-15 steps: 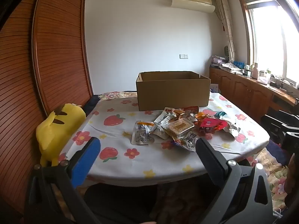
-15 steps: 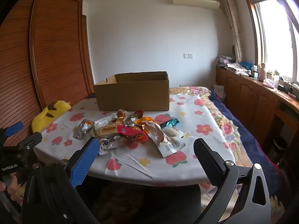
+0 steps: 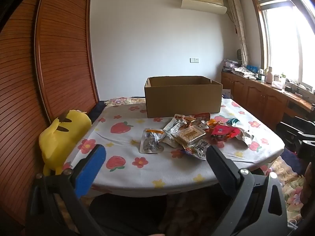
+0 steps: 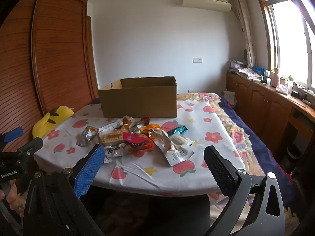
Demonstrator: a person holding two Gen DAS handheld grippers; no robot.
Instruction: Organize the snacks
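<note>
A pile of snack packets (image 3: 193,134) lies on a table with a flowered cloth (image 3: 126,169), in front of an open cardboard box (image 3: 183,96). The pile (image 4: 135,137) and the box (image 4: 139,98) also show in the right wrist view. A silver packet (image 3: 151,140) lies at the pile's left edge. My left gripper (image 3: 155,157) is open and empty, held before the table's near edge. My right gripper (image 4: 153,157) is open and empty, held before the near edge, below the pile. The left gripper also shows at the left of the right wrist view (image 4: 19,139).
A yellow plush toy (image 3: 61,137) sits at the table's left edge beside a wooden slatted wardrobe (image 3: 59,59). A wooden cabinet with clutter (image 3: 263,96) runs along the right wall under the window. A bed with a dark blanket (image 4: 250,129) lies behind the table.
Both grippers have edged slightly toward the table. Nothing on the table has moved.
</note>
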